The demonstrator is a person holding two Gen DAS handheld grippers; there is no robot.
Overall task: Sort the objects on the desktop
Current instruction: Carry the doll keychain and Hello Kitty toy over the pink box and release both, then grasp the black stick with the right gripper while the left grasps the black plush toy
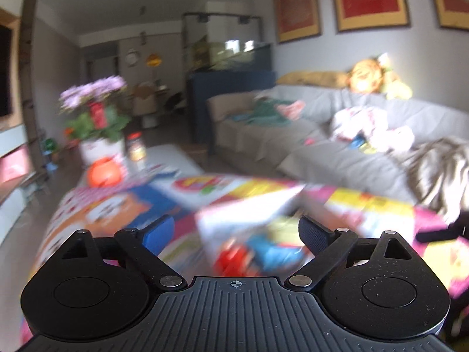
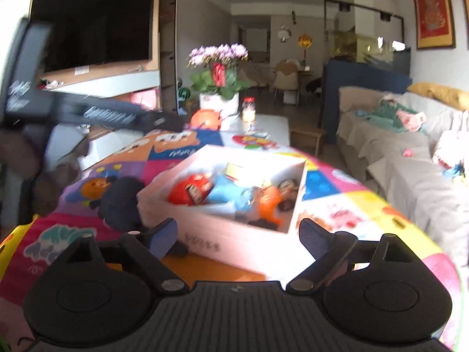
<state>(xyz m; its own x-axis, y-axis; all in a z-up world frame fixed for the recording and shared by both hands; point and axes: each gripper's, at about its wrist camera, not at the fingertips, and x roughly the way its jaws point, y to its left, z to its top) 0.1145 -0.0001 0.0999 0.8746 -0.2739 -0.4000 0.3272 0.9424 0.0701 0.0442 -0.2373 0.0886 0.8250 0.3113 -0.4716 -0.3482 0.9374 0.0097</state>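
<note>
Both tools, left tool [image 1: 236,233] & right tool [image 2: 238,236], jaws apart, empty; white box [image 2: 234,234] corner-on, long axis unclear.

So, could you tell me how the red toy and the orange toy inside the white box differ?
The red rounded toy lies at the left of the white cardboard box, the orange toy further right, nearer the front wall. The red toy bears white markings; the orange toy looks plain. Both lie loose inside the box beside a light blue item.
</note>
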